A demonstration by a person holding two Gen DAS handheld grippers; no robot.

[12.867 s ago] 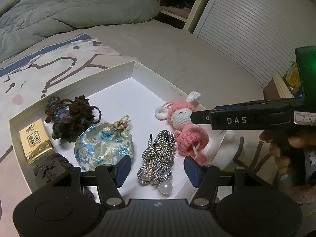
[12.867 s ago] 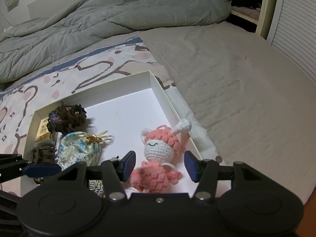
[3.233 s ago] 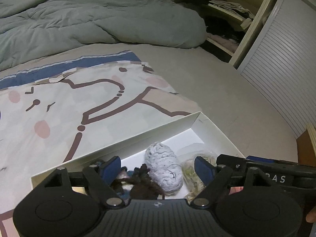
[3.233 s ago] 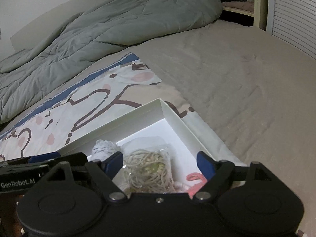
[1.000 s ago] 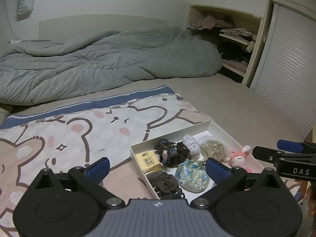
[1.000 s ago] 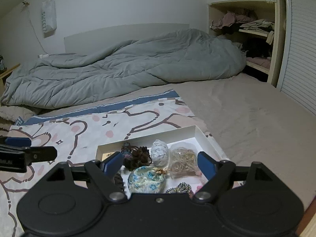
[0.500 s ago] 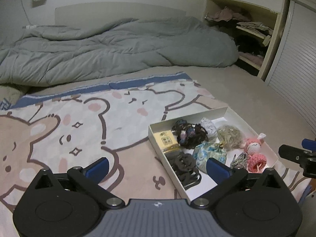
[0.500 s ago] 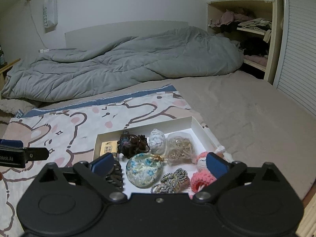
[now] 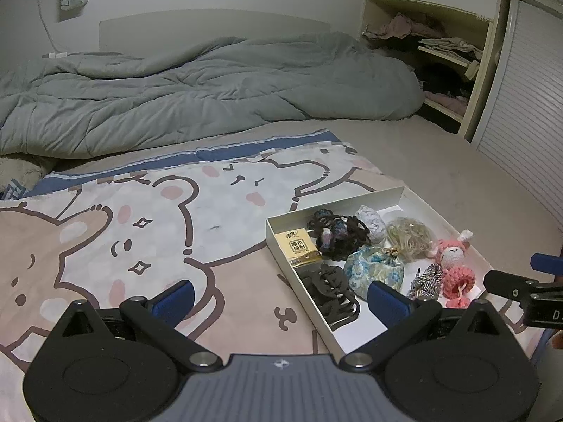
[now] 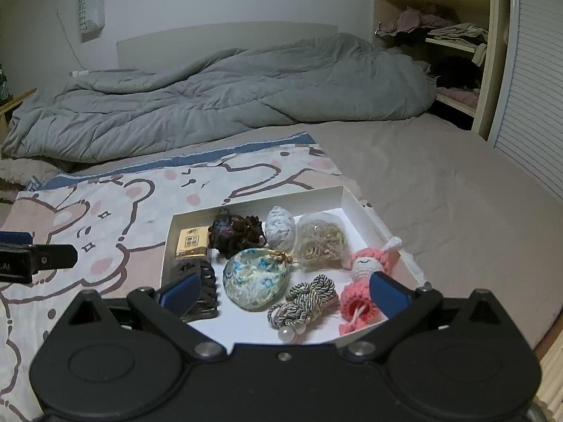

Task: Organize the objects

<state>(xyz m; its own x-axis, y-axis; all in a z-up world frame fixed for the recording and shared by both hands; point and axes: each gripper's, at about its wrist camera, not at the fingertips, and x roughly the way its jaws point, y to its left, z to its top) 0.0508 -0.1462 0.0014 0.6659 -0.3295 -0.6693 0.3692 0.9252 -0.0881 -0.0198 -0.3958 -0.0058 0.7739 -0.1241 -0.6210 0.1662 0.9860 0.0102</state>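
Observation:
A white shallow box (image 10: 346, 195) (image 9: 401, 193) lies on the bed and holds several small things: a yellow packet (image 10: 191, 244), a dark yarn bundle (image 10: 235, 232), a grey cloth ball (image 10: 279, 227), a bag of rubber bands (image 10: 320, 239), a blue floral pouch (image 10: 255, 277), a black hair claw (image 10: 204, 281), a twisted cord with a pearl (image 10: 306, 302) and a pink crochet doll (image 10: 364, 270). My right gripper (image 10: 281, 290) is open and empty, raised above the box's near edge. My left gripper (image 9: 279, 300) is open and empty, left of the box.
The box rests on a bear-print sheet (image 9: 140, 218). A rumpled grey duvet (image 10: 218, 102) lies at the back. An open shelf with clothes (image 10: 447, 52) and a slatted door (image 10: 531, 88) stand at the right.
Both grippers have stayed open and drawn back slightly; the box sits a little lower and nearer in the right wrist view. Nothing in the box has moved.

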